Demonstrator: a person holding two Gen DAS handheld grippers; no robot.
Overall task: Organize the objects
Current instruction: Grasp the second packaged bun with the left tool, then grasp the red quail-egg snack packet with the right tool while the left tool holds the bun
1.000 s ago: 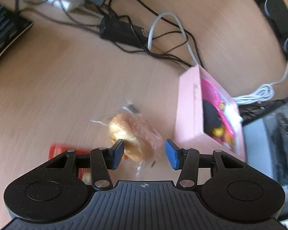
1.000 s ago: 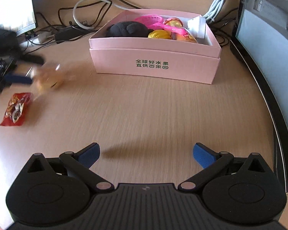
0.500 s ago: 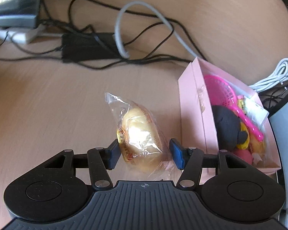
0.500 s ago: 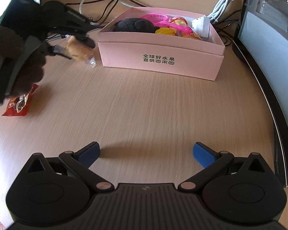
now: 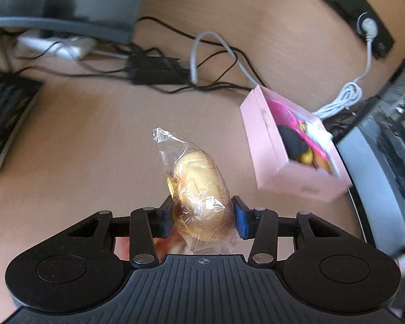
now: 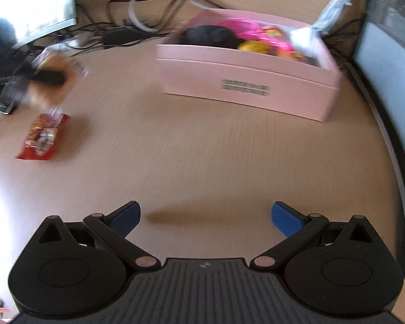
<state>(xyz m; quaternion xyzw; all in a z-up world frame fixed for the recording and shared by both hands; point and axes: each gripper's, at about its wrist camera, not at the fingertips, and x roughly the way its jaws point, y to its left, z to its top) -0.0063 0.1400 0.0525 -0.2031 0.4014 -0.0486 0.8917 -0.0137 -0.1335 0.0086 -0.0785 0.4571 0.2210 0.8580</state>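
The left gripper point(image 5: 202, 217) pinches a wrapped bread roll point(image 5: 199, 189) off the desk, to the left of the pink box point(image 5: 267, 145); its jaws have just been closing on the roll. The slick, loose wrapper could slide between the pads, or the soft bread squash, dropping it short of the box. The right gripper point(image 6: 205, 220) hangs spread and empty, and the red snack packet point(image 6: 43, 137) lies at near left.

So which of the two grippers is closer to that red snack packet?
Left. The left gripper, holding the wrapped bun, hangs just above the red packet; the right gripper sits well off to its side.
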